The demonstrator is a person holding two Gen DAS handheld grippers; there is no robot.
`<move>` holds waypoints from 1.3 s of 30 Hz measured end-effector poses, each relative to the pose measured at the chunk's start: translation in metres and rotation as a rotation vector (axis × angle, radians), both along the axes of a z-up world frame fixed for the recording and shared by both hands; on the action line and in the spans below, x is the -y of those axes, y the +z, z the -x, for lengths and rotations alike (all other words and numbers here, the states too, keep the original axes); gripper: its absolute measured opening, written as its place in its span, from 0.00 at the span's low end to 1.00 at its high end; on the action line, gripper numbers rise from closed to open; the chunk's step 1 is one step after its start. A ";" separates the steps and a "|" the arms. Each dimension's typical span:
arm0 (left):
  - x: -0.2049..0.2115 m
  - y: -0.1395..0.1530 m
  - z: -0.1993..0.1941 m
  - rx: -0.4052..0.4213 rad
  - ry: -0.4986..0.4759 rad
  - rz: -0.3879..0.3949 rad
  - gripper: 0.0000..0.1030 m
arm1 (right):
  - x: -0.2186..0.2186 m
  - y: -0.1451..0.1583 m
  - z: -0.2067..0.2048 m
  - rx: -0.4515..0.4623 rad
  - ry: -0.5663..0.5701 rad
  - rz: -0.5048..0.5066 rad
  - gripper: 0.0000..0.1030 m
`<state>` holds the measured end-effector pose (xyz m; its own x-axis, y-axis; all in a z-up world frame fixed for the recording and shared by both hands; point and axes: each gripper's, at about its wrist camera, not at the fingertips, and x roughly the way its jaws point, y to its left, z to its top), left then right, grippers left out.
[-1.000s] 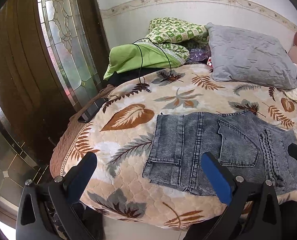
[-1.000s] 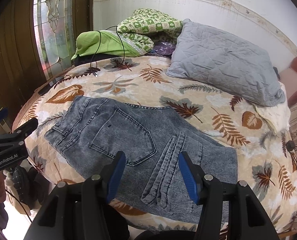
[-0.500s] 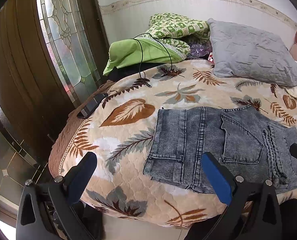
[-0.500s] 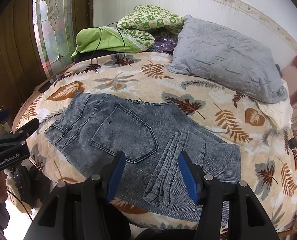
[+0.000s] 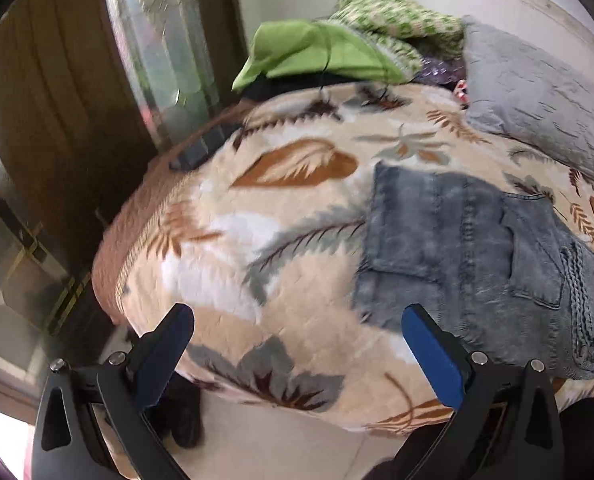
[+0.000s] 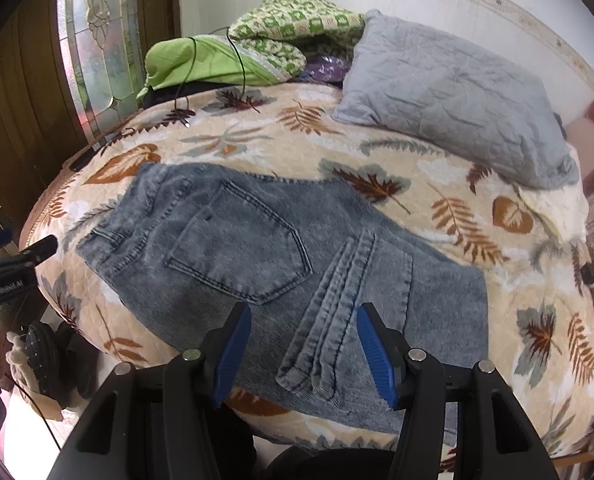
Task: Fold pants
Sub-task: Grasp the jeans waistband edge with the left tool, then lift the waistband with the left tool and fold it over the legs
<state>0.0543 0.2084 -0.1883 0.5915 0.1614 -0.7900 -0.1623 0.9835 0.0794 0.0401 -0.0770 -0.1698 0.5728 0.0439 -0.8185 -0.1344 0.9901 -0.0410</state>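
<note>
Two grippers: both yours, both with blue pads, both empty.
Left gripper (image 5: 297,332): jaws spread wide over the near edge of the bed, nothing between the pads. Its own view is smeared by blur.
Right gripper (image 6: 303,328): jaws parted about halfway, hanging above the pants without touching them; no cloth between the pads.
Pants (image 6: 281,264): grey-blue washed denim, already folded into a flat block on the bedspread (image 6: 457,200), close to your edge. A back pocket faces up; the hem ends lie on top, just ahead of your right pads.
Writing: white lettering on the side of your left gripper body (image 6: 7,284) in the right view, reading roughly "GenRobot.AI"; slightly soft. No label legible on the denim.
Bedspread: cream, quilted, brown and grey leaf print.
Grey pillow (image 6: 457,96): far right of the bed, well apart from the pants.
Green bedding (image 6: 225,56): heaped at the far side, a thin black cable (image 6: 237,60) trailing over it.
Leaded-glass panel (image 6: 97,40): far left, beside dark wood.
</note>
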 end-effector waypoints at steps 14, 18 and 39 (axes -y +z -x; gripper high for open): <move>0.022 -0.046 -0.033 -0.135 -0.081 0.355 1.00 | 0.038 -0.011 0.007 -0.014 -0.086 -0.061 0.57; 0.028 -0.058 -0.047 -0.169 -0.096 0.495 0.84 | 0.039 -0.015 0.008 -0.027 -0.080 -0.064 0.57; 0.051 -0.028 -0.062 -0.071 -0.202 0.514 0.18 | 0.034 -0.048 -0.027 -0.094 -0.023 -0.248 0.35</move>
<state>0.1160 0.1570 -0.2159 0.5129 -0.3664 -0.7764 0.0216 0.9096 -0.4150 0.0667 -0.1106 -0.2176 0.4980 0.2375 -0.8340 -0.1033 0.9712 0.2149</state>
